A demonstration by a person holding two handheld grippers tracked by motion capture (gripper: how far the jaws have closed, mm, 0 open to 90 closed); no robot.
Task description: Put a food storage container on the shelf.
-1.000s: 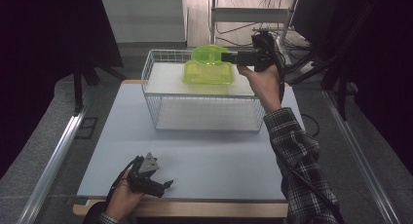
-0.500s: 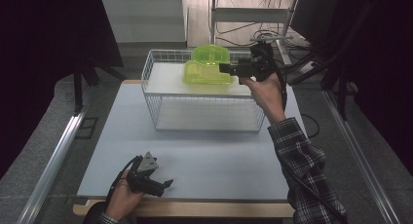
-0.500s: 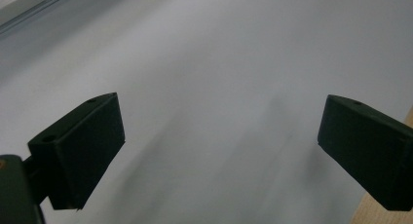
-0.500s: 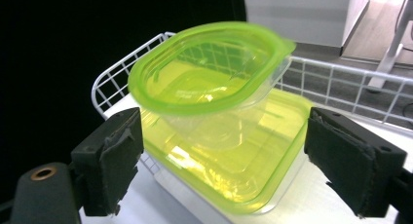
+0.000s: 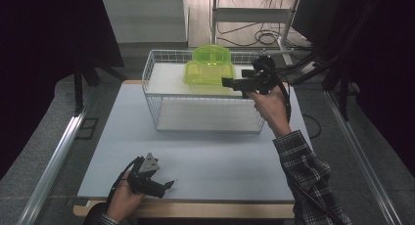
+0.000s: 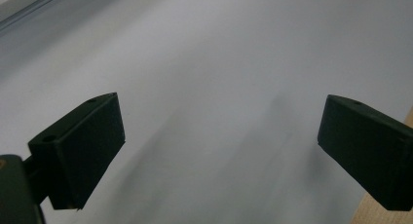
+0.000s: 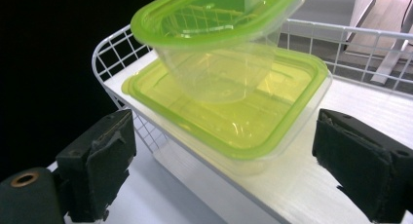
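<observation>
Dim room all around, and I'm working over a pale grey table (image 5: 205, 161) with a white wire basket (image 5: 161, 112) at the far end. I'm running the right gripper (image 7: 219, 170), and its jaws have just been opening: they're standing wide apart now with nothing pinched, the square green-lidded container (image 7: 234, 121) sitting just ahead of the fingertips inside the basket, a rounder green tub (image 7: 214, 34) tilting on top of it. Looks like I'm letting go after dropping them in. Next I'm backing straight out without clipping the wire rim. Left gripper (image 6: 219, 151) is idling, jaws apart over bare table.
</observation>
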